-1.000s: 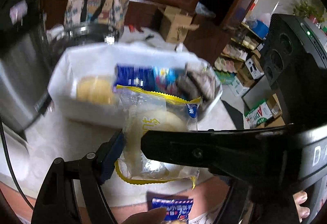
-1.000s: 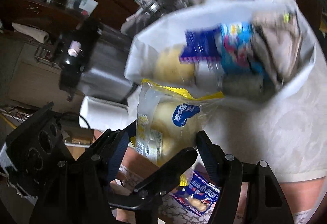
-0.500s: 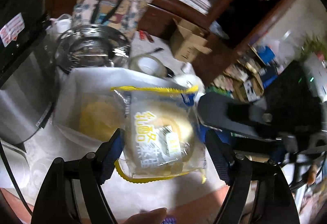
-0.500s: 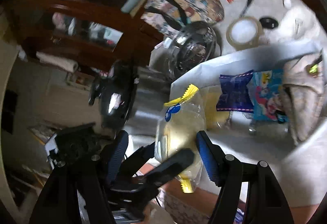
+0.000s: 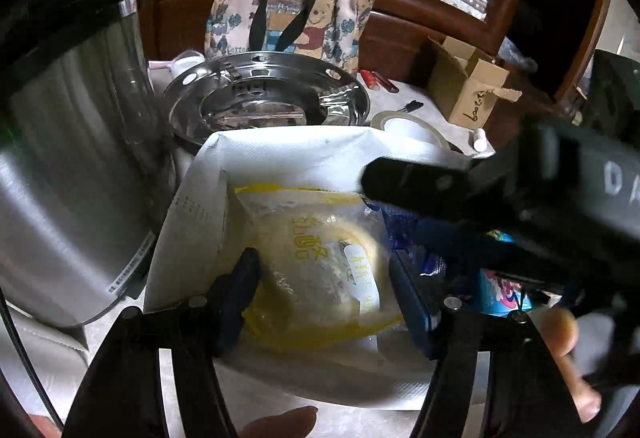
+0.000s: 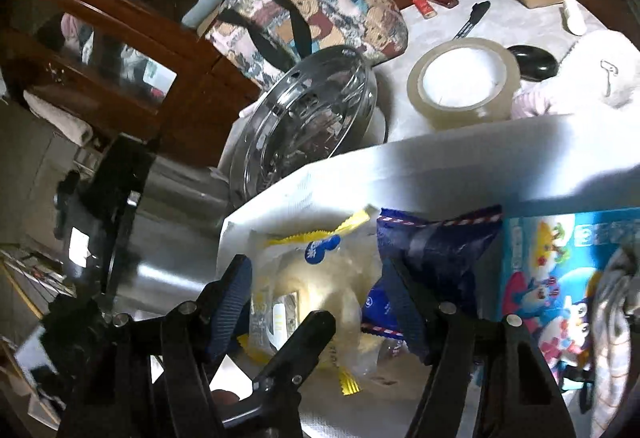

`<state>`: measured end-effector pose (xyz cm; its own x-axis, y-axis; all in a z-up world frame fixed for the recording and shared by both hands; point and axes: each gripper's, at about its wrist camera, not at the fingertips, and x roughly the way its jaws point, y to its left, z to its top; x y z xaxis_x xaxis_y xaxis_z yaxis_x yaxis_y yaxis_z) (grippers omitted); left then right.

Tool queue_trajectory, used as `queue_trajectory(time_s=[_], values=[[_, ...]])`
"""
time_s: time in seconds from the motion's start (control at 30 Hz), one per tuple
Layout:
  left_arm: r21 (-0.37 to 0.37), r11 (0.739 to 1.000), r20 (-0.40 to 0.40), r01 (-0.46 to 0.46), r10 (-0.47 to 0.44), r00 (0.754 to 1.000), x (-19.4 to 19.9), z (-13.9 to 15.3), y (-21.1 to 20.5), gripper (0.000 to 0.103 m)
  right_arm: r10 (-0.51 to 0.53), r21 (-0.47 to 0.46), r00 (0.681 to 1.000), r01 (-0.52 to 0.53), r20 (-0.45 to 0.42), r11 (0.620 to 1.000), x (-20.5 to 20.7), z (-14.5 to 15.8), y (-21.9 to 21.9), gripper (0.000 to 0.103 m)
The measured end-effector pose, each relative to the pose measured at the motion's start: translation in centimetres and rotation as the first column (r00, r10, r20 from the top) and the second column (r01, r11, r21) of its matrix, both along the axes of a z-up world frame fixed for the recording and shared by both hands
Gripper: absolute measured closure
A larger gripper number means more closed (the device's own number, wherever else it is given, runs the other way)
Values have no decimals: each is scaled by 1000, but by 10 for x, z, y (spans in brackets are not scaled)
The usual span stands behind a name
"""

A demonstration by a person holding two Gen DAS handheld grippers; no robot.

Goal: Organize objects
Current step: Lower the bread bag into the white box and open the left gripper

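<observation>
A clear bread packet with yellow edges (image 5: 320, 262) sits inside the white fabric bin (image 5: 288, 154), at its left end. Both grippers reach into the bin around it. My left gripper (image 5: 324, 290) stands open with the packet between its jaws. My right gripper (image 6: 320, 298) is also open around the packet (image 6: 316, 290); it shows in the left wrist view as a black bar crossing from the right. A dark blue snack bag (image 6: 436, 242) and a light blue cartoon pack (image 6: 560, 270) lie in the bin to the right.
A steel pot (image 5: 68, 206) stands left of the bin. Behind are a steel steamer rack (image 5: 264, 106), a cartoon tote bag (image 5: 288, 6), a tape roll (image 6: 464, 78), a cardboard box (image 5: 468, 90) and a wooden cabinet. A thumb (image 5: 280, 422) shows at the bottom.
Both grippers carried the bread packet forward and down into the white bin. The jaws now stand wider around it and the packet rests among the other packs.
</observation>
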<state>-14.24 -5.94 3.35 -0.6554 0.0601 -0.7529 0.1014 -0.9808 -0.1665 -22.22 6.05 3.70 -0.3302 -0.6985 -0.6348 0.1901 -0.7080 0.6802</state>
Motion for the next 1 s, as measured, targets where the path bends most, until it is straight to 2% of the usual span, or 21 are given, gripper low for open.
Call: queue_trajectory(time_s=[0.07,0.2,0.27,0.37,0.43,0.5,0.57,0.67,0.73,0.9,1.0], values=[[6,1000,-7,0,0,1000,1,0,-2,38,-13,2,1000,13,-1,1000,2,5,7,38],[6,1000,-25,20,-20,999,8,2,-3,38,-73,129,997,76,-25,989,10,23,17,38],[15,1000,-44,18,-17,999,15,7,-4,38,-73,161,997,75,-21,984,15,30,20,38],[68,997,-75,32,-27,997,29,19,-8,38,-49,185,999,51,-11,981,27,42,27,38],[93,995,-101,45,-36,994,43,27,-8,37,-52,201,998,59,-38,978,43,52,33,37],[76,996,-123,54,-44,991,60,32,-2,34,-50,258,995,69,-81,964,63,63,36,37],[37,998,-115,49,-44,992,73,34,5,34,-44,266,992,74,-117,961,84,69,41,37],[-27,999,-108,38,-41,993,97,31,16,34,-4,270,990,43,-144,962,116,62,50,37],[-28,999,-100,44,-46,994,110,23,19,34,14,278,988,29,-152,960,138,50,57,37],[24,997,-61,77,-75,995,132,-4,21,34,39,272,983,11,-181,962,181,31,76,37],[-7,998,-20,64,-64,998,135,-23,24,34,27,277,979,31,-203,960,194,20,85,37]])
